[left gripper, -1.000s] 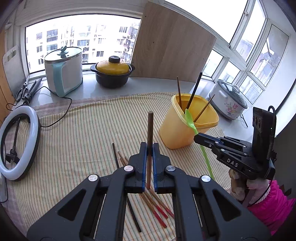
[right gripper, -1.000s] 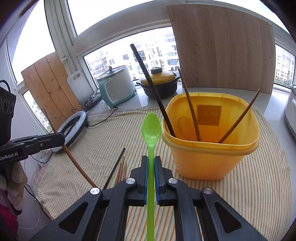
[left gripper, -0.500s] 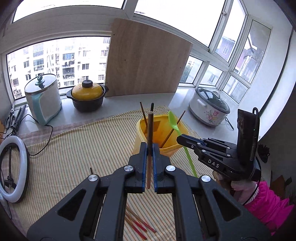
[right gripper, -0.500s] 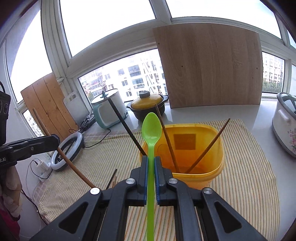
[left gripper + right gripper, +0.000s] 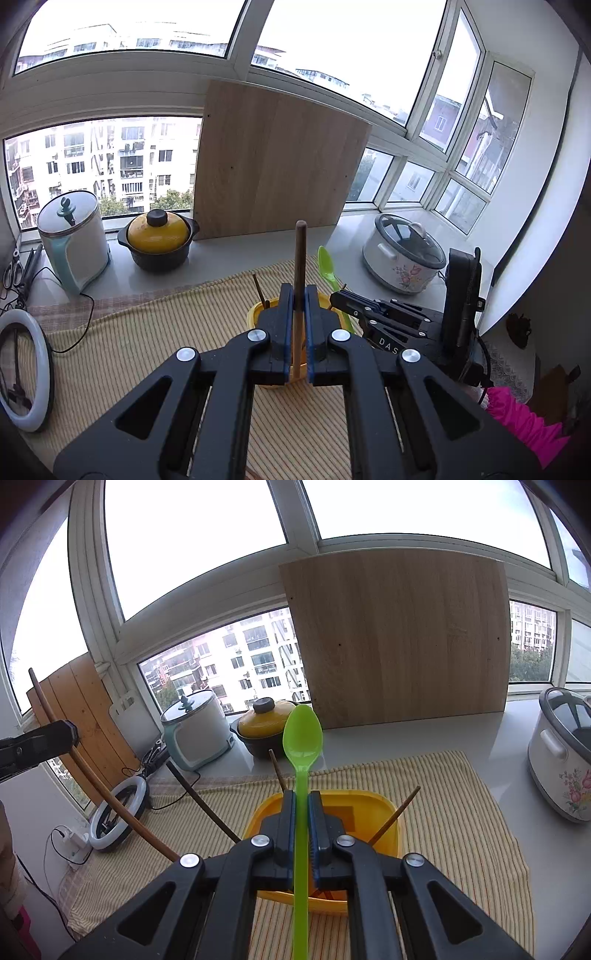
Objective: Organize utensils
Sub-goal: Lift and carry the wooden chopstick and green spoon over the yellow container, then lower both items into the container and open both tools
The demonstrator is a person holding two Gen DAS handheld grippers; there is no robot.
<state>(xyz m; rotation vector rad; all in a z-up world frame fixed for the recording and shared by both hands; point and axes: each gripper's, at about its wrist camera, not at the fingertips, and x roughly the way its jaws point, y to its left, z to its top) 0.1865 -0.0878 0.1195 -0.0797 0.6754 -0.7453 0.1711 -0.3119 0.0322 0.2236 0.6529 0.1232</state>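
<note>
Over striped yellow cloth [image 5: 461,812], a brown wooden chopstick [image 5: 299,280] is pinched upright by the left gripper [image 5: 296,325] and a green plastic spoon [image 5: 302,760] by the right gripper [image 5: 301,823], both poised above the yellow plastic holder [image 5: 391,830] for dropping in.

The left gripper [image 5: 295,325] points forward and slightly down, its jaws pinched nearly together on a thin brown stick [image 5: 299,288] that stands upright between them. The right gripper [image 5: 302,827] sits just beside it to the right, angled inward, jaws likewise clamped on a green spoon [image 5: 302,746]. A pink sleeve [image 5: 524,421], probably the right arm's, shows behind it.
</note>
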